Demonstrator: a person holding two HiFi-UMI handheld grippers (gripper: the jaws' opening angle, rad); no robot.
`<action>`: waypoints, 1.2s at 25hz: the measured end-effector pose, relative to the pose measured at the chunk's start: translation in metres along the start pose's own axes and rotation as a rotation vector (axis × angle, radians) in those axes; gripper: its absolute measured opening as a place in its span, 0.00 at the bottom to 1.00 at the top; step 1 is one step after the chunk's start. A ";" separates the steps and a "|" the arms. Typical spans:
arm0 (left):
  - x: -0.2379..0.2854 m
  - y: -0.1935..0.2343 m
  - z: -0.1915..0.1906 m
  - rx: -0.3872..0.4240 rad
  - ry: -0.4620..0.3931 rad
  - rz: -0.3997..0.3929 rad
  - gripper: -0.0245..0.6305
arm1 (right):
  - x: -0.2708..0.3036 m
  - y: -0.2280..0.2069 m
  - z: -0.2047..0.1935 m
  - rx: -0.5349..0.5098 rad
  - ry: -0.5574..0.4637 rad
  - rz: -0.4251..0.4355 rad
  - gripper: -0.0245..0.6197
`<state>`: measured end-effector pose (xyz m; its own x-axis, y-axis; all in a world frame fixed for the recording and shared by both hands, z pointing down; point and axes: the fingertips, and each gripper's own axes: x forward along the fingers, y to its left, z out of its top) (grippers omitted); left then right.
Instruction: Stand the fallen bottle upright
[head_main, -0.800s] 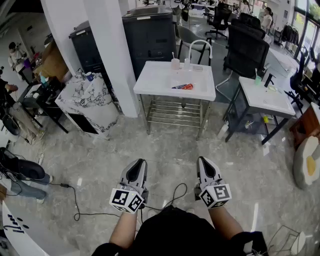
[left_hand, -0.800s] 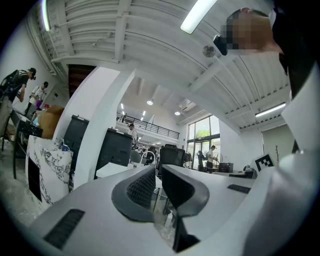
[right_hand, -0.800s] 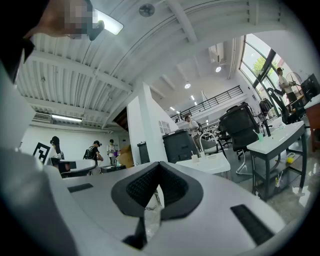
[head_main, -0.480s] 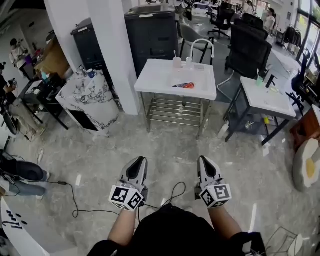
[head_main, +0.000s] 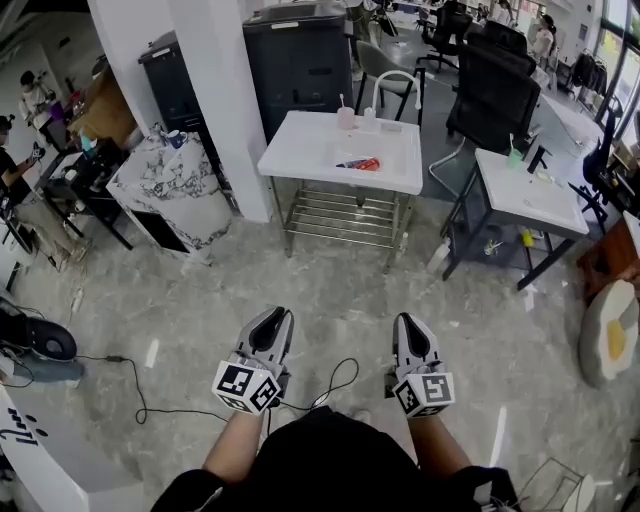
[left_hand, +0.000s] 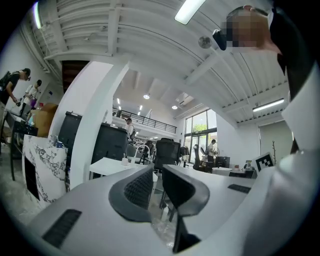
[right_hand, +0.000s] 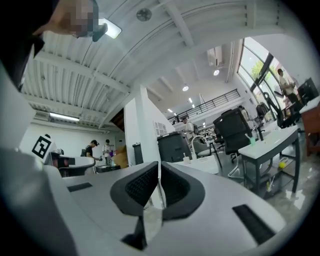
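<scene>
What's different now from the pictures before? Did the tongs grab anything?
Hardly anything. The head view has shifted a little, so the white table sits slightly further left in it. Nothing was grabbed or let go. The bottle still lies on its side on that table, and the left tongs and right tongs still point level, empty, well short of it.

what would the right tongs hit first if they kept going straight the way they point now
Nothing close: open floor lies ahead of the right tongs. The white sink table looks first in line, though depth is unclear.
</scene>
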<state>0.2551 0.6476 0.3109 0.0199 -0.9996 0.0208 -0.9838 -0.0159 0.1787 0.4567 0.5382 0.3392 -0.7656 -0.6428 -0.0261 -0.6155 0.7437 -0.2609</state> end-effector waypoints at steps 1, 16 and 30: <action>0.003 -0.004 -0.002 0.003 0.008 0.003 0.14 | -0.004 -0.005 0.001 -0.017 -0.003 -0.014 0.09; 0.028 -0.074 -0.024 0.000 0.035 0.061 0.53 | -0.043 -0.063 -0.003 -0.028 0.053 0.086 0.47; 0.096 -0.009 -0.030 -0.016 0.063 -0.019 0.53 | 0.042 -0.065 -0.003 -0.024 0.049 0.053 0.46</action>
<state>0.2717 0.5520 0.3411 0.0500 -0.9956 0.0795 -0.9802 -0.0336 0.1950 0.4636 0.4637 0.3581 -0.8053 -0.5928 0.0082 -0.5774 0.7811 -0.2375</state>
